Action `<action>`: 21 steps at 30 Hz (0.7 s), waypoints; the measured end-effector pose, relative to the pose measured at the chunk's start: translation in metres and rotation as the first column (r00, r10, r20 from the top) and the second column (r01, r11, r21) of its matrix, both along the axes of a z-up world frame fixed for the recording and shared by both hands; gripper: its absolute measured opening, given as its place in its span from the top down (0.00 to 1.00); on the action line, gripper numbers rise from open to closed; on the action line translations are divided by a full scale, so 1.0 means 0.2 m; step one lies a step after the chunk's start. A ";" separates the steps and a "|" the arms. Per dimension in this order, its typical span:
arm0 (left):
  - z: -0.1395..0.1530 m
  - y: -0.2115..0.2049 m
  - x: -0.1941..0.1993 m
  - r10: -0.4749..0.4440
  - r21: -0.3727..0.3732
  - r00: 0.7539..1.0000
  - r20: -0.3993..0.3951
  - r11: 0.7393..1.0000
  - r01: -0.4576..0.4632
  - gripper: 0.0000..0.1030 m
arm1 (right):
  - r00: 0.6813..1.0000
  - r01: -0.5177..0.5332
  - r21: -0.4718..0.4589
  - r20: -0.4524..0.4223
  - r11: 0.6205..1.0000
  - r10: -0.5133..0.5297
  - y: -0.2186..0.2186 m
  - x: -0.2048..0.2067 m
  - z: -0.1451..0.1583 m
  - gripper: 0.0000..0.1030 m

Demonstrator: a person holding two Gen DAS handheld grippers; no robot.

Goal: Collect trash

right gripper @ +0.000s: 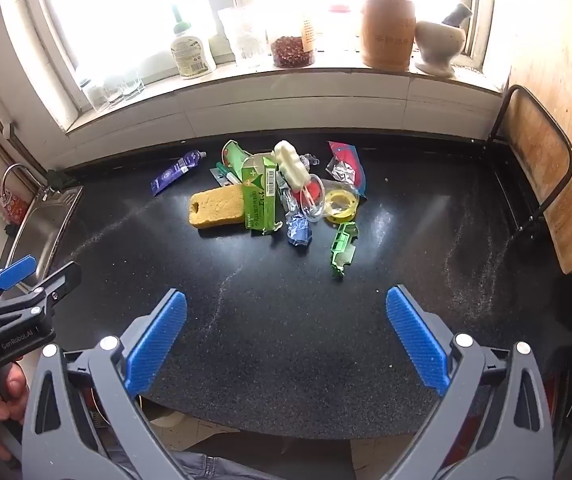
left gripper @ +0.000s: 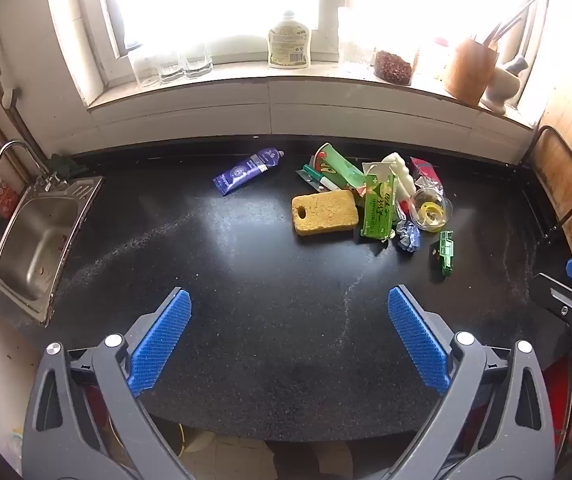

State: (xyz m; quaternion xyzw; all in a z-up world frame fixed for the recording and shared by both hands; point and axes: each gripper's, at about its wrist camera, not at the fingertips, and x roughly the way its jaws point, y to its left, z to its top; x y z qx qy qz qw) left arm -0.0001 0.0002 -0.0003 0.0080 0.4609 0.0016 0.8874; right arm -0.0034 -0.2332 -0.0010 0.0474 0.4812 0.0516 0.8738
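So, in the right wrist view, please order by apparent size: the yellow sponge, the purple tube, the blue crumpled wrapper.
1. yellow sponge
2. purple tube, though it lies farther back, so this is less sure
3. blue crumpled wrapper

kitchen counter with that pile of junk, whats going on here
A person holds a claw in each hand over a black counter, apparently about to clear trash. The left claw and the right claw are both wide open and empty, short of the pile. The pile is untouched: a yellow sponge, a green carton, a crumpled blue wrapper, a clear plastic cup and a green toy truck. A purple tube lies apart, nearer the sink.
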 end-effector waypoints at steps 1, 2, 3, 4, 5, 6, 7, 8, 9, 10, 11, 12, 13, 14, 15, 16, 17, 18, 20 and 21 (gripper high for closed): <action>0.00 0.00 0.00 -0.003 0.008 1.000 -0.001 1.000 0.003 0.07 | 1.000 0.002 -0.008 0.006 1.000 -0.002 0.00 0.00 0.00 0.06; 0.00 -0.01 0.00 -0.005 0.005 1.000 -0.001 1.000 0.005 0.07 | 1.000 0.002 -0.016 0.002 1.000 -0.002 0.00 -0.01 0.00 0.06; 0.00 -0.01 0.00 -0.005 0.004 1.000 0.000 1.000 0.005 0.07 | 1.000 0.004 -0.013 0.001 1.000 -0.004 -0.01 -0.01 0.00 0.06; 0.00 -0.01 0.00 -0.005 0.002 1.000 -0.004 1.000 0.005 0.07 | 1.000 0.005 -0.011 -0.001 1.000 -0.005 -0.01 -0.01 0.00 0.06; -0.01 0.00 0.00 -0.005 0.000 1.000 -0.006 1.000 0.005 0.07 | 1.000 0.005 -0.010 -0.003 1.000 -0.005 -0.01 -0.01 -0.01 0.06; -0.01 0.01 0.00 -0.005 -0.003 1.000 -0.007 1.000 0.005 0.07 | 1.000 0.006 -0.010 -0.007 1.000 -0.006 -0.01 0.01 0.01 0.06; -0.02 0.01 0.02 -0.003 -0.005 1.000 -0.010 1.000 0.003 0.07 | 1.000 0.008 -0.009 -0.008 1.000 -0.008 -0.01 0.01 0.01 0.06; -0.03 0.00 0.02 -0.001 -0.005 1.000 -0.013 1.000 0.001 0.07 | 1.000 0.008 -0.009 -0.009 1.000 -0.008 0.00 0.03 0.02 0.06; -0.03 0.00 0.04 -0.001 -0.007 1.000 -0.017 1.000 0.001 0.07 | 1.000 0.006 -0.010 -0.008 1.000 -0.006 0.00 0.03 0.01 0.06; -0.03 0.00 0.04 0.001 -0.006 1.000 -0.019 1.000 -0.001 0.07 | 1.000 0.007 -0.014 -0.002 1.000 -0.007 0.01 0.02 0.01 0.06; -0.04 -0.01 0.05 0.002 -0.005 1.000 -0.021 1.000 -0.003 0.07 | 1.000 0.004 -0.013 -0.005 1.000 -0.004 0.01 0.03 0.02 0.06; -0.03 -0.03 0.05 0.008 -0.006 1.000 -0.025 1.000 -0.008 0.07 | 1.000 0.004 -0.011 -0.002 1.000 -0.004 0.01 0.02 0.02 0.06; -0.03 -0.03 0.06 0.008 -0.007 1.000 -0.030 1.000 -0.008 0.07 | 1.000 0.005 -0.006 -0.003 1.000 -0.005 0.02 0.03 0.02 0.06; -0.03 -0.03 0.06 0.009 -0.007 0.999 -0.032 1.000 -0.009 0.07 | 1.000 -0.012 -0.004 0.001 1.000 0.012 -0.01 0.02 0.01 0.06; -0.03 -0.04 0.06 0.009 -0.007 0.999 -0.032 1.000 -0.009 0.07 | 1.000 -0.011 -0.005 0.000 1.000 0.011 -0.01 0.02 0.01 0.06; -0.03 -0.04 0.06 0.008 -0.009 0.999 -0.032 1.000 -0.008 0.07 | 1.000 -0.012 -0.004 0.000 1.000 0.012 -0.01 0.02 0.01 0.06; -0.03 -0.04 0.07 0.006 -0.008 0.999 -0.033 1.000 -0.006 0.07 | 1.000 -0.012 -0.003 -0.001 1.000 0.012 -0.02 0.03 0.01 0.06; -0.04 -0.04 0.07 0.004 -0.009 0.999 -0.035 1.000 -0.004 0.07 | 1.000 -0.011 -0.005 -0.001 1.000 0.011 -0.01 0.02 0.01 0.06; -0.04 -0.05 0.07 -0.001 -0.010 0.999 -0.037 1.000 0.000 0.07 | 1.000 -0.009 -0.007 -0.003 1.000 0.009 -0.02 0.03 0.01 0.06; -0.04 -0.06 0.08 -0.002 -0.009 0.999 -0.037 1.000 0.001 0.07 | 1.000 -0.009 -0.005 -0.004 1.000 0.009 -0.02 0.03 0.01 0.06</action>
